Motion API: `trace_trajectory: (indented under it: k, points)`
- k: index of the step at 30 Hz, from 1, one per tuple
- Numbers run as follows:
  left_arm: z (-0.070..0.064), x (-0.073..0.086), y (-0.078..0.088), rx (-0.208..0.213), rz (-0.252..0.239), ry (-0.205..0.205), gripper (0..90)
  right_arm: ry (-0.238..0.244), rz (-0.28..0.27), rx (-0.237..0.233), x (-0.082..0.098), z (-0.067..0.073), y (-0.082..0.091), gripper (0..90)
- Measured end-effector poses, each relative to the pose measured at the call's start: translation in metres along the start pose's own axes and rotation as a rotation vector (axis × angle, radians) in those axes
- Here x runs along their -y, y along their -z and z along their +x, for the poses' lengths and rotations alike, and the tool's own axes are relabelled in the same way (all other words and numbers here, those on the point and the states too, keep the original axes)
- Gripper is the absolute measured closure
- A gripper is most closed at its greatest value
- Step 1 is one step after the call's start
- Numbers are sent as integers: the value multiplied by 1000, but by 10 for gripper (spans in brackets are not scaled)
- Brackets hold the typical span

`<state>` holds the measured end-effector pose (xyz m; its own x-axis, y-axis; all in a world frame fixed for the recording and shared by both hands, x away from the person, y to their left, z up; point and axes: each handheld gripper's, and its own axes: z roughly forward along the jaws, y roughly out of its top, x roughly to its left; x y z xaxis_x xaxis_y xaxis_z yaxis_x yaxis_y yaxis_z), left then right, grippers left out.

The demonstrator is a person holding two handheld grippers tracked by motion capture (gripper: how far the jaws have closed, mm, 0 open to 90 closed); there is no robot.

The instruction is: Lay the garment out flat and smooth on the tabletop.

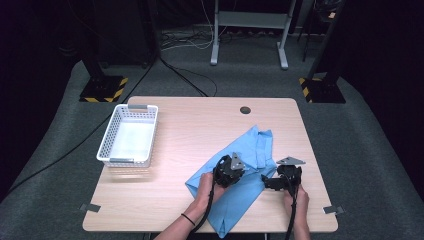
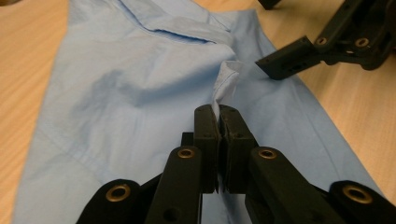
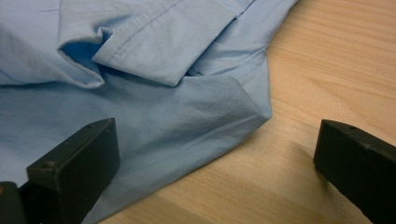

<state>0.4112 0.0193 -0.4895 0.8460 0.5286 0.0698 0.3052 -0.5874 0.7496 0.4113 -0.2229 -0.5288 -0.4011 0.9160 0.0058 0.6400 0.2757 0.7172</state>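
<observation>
Shirt [image 1: 235, 172], light blue, lies part-folded at table's [image 1: 190, 125] near right. Left gripper [image 2: 219, 112] clamped on thin raised pinch of fabric; pinch likely slips if lifted. Right gripper [image 3: 215, 154] gapes wide, empty, straddling shirt corner; may snag. Basket [image 1: 129, 136] well apart.

Shirt [image 1: 235, 170] lies on tabletop [image 1: 190, 125], right of centre. Basket [image 1: 128, 135] sits near left edge, well apart from shirt. Left tongs [image 1: 231, 172] over shirt; right tongs [image 1: 280, 181] just beside shirt's right edge.
</observation>
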Motion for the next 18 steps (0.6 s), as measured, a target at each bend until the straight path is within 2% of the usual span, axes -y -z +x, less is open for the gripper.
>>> trace_trajectory:
  k: [6,13,18]
  points:
    - [13,-2,8,-16,-36,26,861,0,0,0,0,0,0,0]
    - [23,-6,15,-42,-63,21,861,0,0,0,0,0,0,0]
    - [34,-7,20,-61,-89,47,861,0,0,0,0,0,0,0]
